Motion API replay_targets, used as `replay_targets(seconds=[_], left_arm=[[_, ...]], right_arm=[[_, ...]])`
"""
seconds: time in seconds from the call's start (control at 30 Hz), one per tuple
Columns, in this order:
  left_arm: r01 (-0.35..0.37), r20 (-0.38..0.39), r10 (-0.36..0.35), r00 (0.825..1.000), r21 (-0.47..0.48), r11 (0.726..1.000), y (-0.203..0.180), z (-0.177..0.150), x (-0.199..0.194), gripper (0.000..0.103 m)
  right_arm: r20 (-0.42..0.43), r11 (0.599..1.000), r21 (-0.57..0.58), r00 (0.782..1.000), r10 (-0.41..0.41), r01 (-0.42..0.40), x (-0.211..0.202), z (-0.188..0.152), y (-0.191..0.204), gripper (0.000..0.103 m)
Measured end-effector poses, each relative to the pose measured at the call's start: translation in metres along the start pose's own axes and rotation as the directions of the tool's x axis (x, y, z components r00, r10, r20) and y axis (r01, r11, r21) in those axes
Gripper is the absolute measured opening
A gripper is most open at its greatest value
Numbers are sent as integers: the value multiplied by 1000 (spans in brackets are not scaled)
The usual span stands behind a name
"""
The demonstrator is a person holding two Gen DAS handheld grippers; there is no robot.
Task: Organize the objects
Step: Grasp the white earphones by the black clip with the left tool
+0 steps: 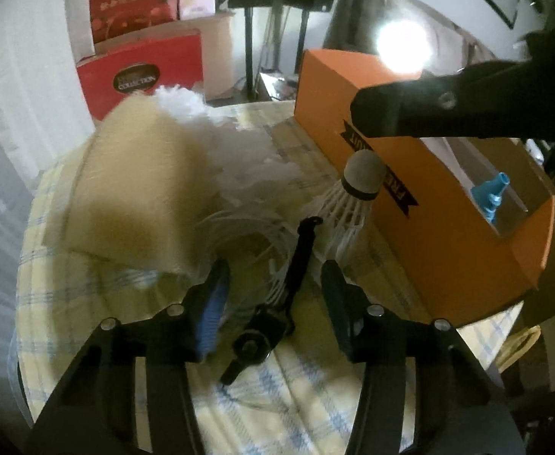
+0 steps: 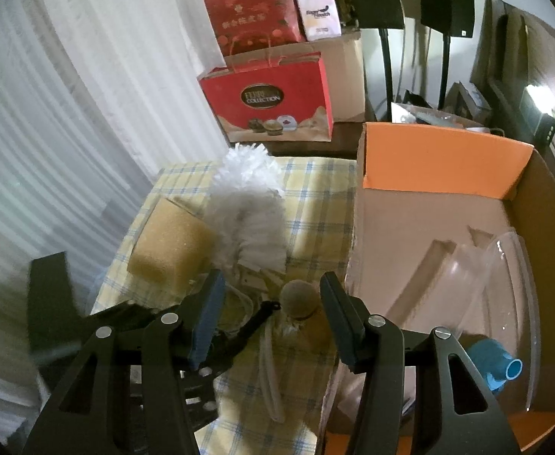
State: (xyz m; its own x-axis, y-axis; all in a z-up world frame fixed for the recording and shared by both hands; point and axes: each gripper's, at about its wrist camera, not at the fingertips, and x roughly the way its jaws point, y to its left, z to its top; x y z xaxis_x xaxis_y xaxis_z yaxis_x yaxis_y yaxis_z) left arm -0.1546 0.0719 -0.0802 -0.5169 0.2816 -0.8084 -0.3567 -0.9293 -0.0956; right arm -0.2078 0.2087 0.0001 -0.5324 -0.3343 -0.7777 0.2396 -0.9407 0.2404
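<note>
A white shuttlecock [image 1: 347, 208] with a cork head [image 2: 300, 298] stands tilted against the orange box [image 1: 448, 235] on the checked cloth. My right gripper [image 2: 271, 313] is open, its fingers on either side of the cork head without touching it. One right finger [image 1: 395, 113] shows just above the cork in the left wrist view. My left gripper [image 1: 277, 295] is open low over the cloth, with a black strap piece [image 1: 300, 261] lying between its fingers. A tan sponge [image 2: 171, 244] and a white duster [image 2: 250, 208] lie to the left.
The orange box [image 2: 440, 159] is open on top and holds a clear plastic bowl [image 2: 505, 295] and a blue plastic piece [image 2: 499, 371]. Red gift bags [image 2: 273, 94] and cartons stand beyond the table's far edge. A white curtain hangs at the left.
</note>
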Motion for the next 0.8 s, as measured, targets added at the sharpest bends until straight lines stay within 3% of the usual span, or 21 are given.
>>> replay_targets(seconds=[0.17,0.27,0.63,0.67,0.73,0.8], left_arm=[[2,-7,-2,1000,9,1000,-4,5,8,45],[18,-7,-18,1000,24,1000,-5,5,10,39],[38,-35,-36,999,31,999,-12,9,26,38],[39,-36,-38,999,30,999,-12,10,27,35],[61,-26,-61,998,19,998,-12,10,25,16],[76,-25,-75,997,7,997,-9,11,24,14]], right_arm=[[5,1000,5,1000,11,-11,-3,-2,-3,52],[17,1000,13,1000,11,-11,-7,-1,-7,52],[41,999,47,999,22,-24,-22,-4,-17,52],[41,999,49,999,20,-22,-23,-4,-19,52],[40,998,53,999,20,-22,-23,-5,-20,52],[38,998,59,999,21,-23,-23,-6,-23,52]])
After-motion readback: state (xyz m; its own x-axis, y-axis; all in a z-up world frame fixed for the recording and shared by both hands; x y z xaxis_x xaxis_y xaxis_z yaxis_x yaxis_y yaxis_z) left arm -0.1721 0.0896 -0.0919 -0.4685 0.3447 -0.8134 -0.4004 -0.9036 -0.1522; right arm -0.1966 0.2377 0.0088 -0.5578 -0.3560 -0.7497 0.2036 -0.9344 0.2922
